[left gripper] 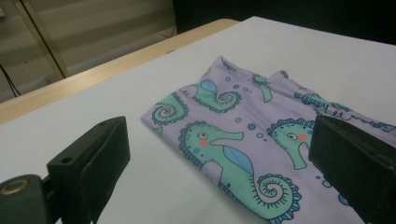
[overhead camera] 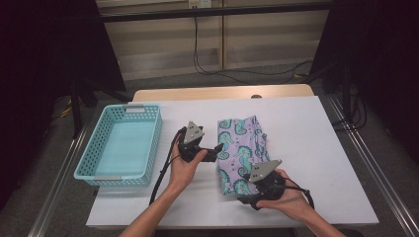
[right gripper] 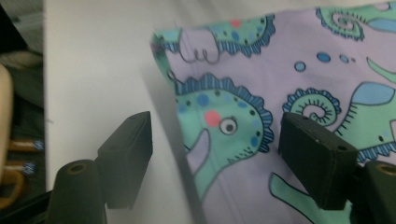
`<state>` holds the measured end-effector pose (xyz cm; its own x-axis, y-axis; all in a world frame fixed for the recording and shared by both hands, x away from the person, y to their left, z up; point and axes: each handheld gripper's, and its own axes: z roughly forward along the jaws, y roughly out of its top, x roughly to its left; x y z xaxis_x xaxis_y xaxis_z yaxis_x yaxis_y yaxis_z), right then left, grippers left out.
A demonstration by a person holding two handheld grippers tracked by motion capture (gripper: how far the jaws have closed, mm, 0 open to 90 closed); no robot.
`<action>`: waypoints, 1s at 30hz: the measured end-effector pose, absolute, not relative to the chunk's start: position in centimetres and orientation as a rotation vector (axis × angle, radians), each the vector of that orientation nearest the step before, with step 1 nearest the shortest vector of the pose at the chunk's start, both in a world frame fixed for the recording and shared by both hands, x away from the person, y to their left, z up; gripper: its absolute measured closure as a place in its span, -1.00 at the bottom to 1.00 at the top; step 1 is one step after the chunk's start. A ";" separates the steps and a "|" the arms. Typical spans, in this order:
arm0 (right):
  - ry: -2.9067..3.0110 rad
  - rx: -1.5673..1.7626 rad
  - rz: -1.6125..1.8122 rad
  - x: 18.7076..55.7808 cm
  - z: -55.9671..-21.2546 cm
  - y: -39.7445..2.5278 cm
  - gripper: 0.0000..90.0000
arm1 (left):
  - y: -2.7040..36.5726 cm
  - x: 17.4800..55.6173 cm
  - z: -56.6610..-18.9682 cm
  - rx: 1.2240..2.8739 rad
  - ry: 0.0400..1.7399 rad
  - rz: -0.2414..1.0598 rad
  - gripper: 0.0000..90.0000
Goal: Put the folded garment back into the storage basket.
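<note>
A folded lilac cloth (overhead camera: 242,148) printed with green seahorses lies in the middle of the white table. A person's left hand holds my left gripper (overhead camera: 219,151) at the cloth's left edge. In the left gripper view it (left gripper: 219,140) stands open, low over the table, with the cloth (left gripper: 233,116) between and beyond its jaws. The right hand holds my right gripper (overhead camera: 247,199) at the cloth's near edge. In the right gripper view it (right gripper: 217,133) is open, and the cloth's near corner (right gripper: 303,60) lies between its jaws. Neither gripper holds anything.
A light blue plastic basket (overhead camera: 148,143) stands empty at the table's left side. The white tabletop (overhead camera: 306,133) is bare to the right of the cloth. Dark curtains, cables and floor lie beyond the far edge.
</note>
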<state>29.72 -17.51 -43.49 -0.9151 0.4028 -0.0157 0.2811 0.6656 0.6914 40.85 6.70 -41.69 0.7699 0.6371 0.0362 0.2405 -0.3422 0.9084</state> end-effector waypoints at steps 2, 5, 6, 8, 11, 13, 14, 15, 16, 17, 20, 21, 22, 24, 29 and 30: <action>2.725 0.572 1.043 29.9 -43.8 -17.5 -0.41 | 6.6 41.1 -41.9 1.935 0.674 0.474 -0.88; 2.734 0.578 0.997 30.2 -44.1 -17.5 -0.39 | 6.6 41.4 -42.0 1.939 0.681 0.458 -0.88; 2.744 0.589 0.980 30.3 -44.2 -17.5 -0.38 | 6.6 41.5 -42.0 1.937 0.684 0.455 -0.88; 2.744 0.591 0.962 30.5 -44.4 -17.5 -0.34 | 6.7 41.6 -41.9 1.942 0.696 0.433 -0.88; 2.750 0.583 0.952 30.6 -44.3 -17.5 -0.29 | 6.5 41.3 -41.4 1.926 0.732 0.408 -0.88; 2.756 0.561 0.934 30.6 -44.3 -17.3 -0.29 | 6.3 41.4 -41.2 1.919 0.707 0.410 -0.88; 2.761 0.562 0.920 30.6 -44.2 -17.3 -0.29 | 6.3 41.4 -41.2 1.919 0.707 0.410 -0.88; 2.765 0.552 0.922 30.6 -44.2 -17.3 -0.29 | 6.2 41.6 -41.0 1.920 0.709 0.413 -0.88; 2.774 0.542 0.929 30.8 -44.2 -17.3 -0.28 | 6.1 41.8 -40.9 1.912 0.710 0.408 -0.88; 2.774 0.542 0.929 30.8 -44.2 -17.3 -0.28 | 6.1 41.8 -40.9 1.912 0.710 0.408 -0.88; 2.781 0.542 0.911 31.3 -44.0 -17.5 0.05 | 5.6 42.1 -40.7 1.923 0.702 0.416 -0.88; 2.781 0.535 0.897 31.5 -43.9 -17.6 0.11 | 5.6 42.1 -40.7 1.923 0.702 0.416 -0.88; 2.786 0.516 0.894 31.7 -43.9 -17.6 0.12 | 5.5 42.1 -40.7 1.925 0.707 0.415 -0.88; 2.791 0.496 0.876 31.7 -43.8 -17.5 0.12 | 5.1 42.2 -40.7 1.916 0.702 0.406 -0.89; 2.780 0.485 0.898 31.7 -43.9 -17.7 0.17 | 4.8 42.5 -41.1 1.950 0.702 0.404 -0.89; 2.776 0.492 0.912 31.7 -44.0 -17.9 0.22 | 4.6 42.5 -41.2 1.939 0.706 0.394 -0.89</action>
